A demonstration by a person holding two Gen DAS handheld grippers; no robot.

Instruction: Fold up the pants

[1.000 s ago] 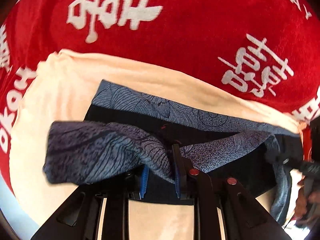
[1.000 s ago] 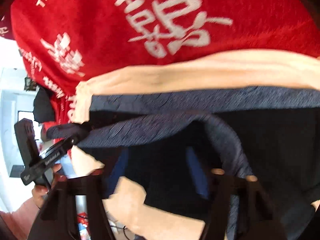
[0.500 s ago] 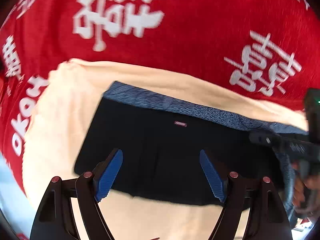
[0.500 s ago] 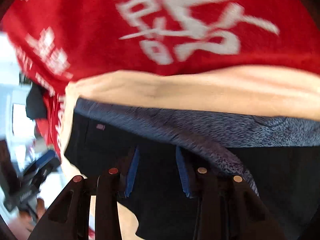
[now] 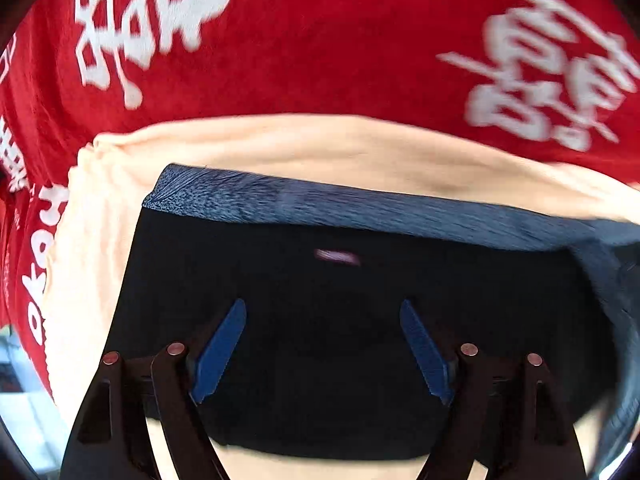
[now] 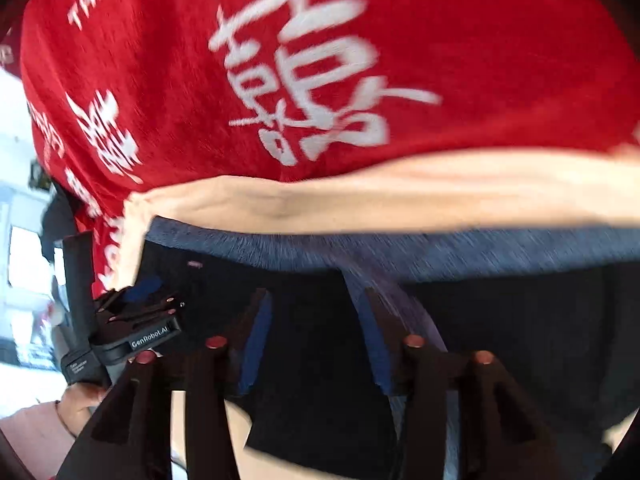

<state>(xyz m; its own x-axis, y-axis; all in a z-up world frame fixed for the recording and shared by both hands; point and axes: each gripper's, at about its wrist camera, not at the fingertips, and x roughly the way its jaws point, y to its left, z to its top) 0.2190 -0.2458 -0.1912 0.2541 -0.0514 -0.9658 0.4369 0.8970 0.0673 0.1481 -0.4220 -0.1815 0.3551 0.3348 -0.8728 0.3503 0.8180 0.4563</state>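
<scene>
The pants (image 5: 340, 360) lie folded on a cream cloth (image 5: 280, 148) over a red blanket (image 5: 320, 40). They look soft and light, so a hem corner is the best hold. The left gripper (image 5: 322, 344) has its jaws wide apart; the right gripper (image 6: 316, 340) is also apart, empty. One pants, two grippers.

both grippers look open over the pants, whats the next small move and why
Probably bring the left gripper down to the pants' near edge and close on it. Its jaws are wide apart with nothing between them, the right gripper looks open too, and the pants lie flat on the cream cloth, seemingly ready for another fold.
</scene>
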